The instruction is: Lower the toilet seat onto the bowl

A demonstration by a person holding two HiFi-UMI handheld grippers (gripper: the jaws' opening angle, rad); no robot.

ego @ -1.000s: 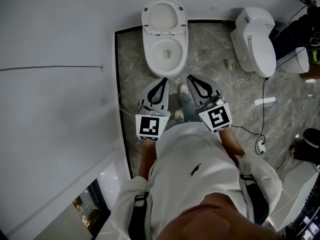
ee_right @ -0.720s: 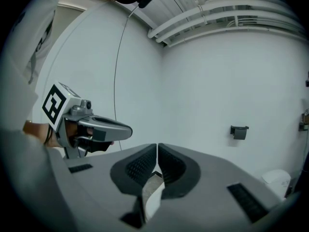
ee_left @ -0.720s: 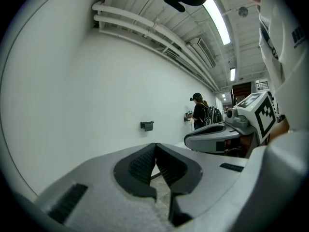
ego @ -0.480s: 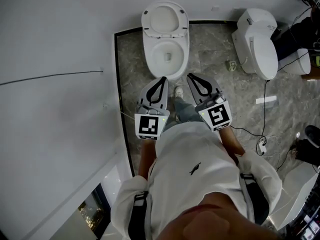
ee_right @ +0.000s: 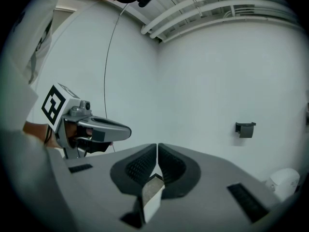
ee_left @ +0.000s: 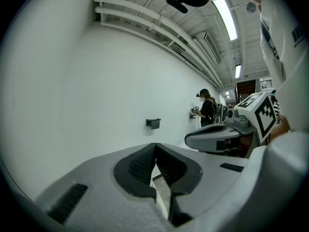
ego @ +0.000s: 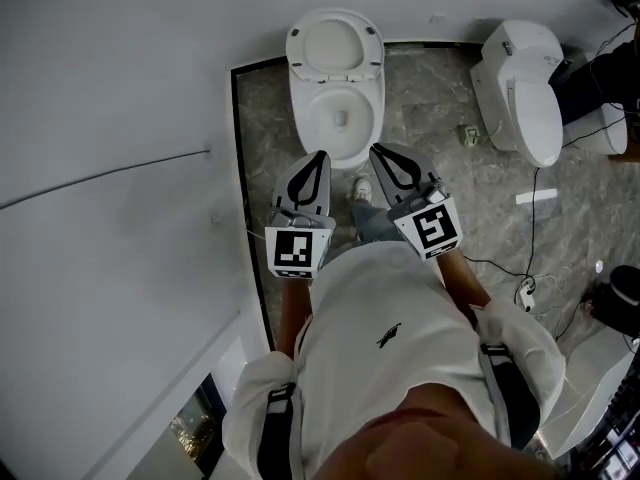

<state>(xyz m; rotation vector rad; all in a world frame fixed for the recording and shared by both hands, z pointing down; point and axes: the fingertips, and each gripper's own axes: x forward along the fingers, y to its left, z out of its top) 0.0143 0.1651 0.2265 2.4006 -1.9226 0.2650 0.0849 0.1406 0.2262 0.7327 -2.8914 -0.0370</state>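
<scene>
A white toilet stands against the far wall in the head view. Its bowl point(ego: 338, 118) is uncovered, and the seat point(ego: 333, 46) stands raised behind it. My left gripper point(ego: 320, 155) hovers just short of the bowl's front rim, jaws shut with nothing between them. Beside it, my right gripper point(ego: 374, 149) is also shut and empty. In the left gripper view the closed left gripper point(ee_left: 155, 149) points at a bare white wall. The right gripper view shows the same of the right gripper point(ee_right: 157, 149). The toilet is hidden in both gripper views.
A second white toilet point(ego: 525, 93) stands to the right, with cables point(ego: 527, 223) trailing over the marble floor. A white wall point(ego: 110, 168) and a black floor border point(ego: 240, 168) run along the left. A small dark bracket point(ee_left: 153, 123) hangs on the wall, and a person point(ee_left: 207, 108) stands far off.
Both grippers have edged forward toward the bowl's front rim, and the head view has shifted slightly. Both stay shut and the seat has not moved.
</scene>
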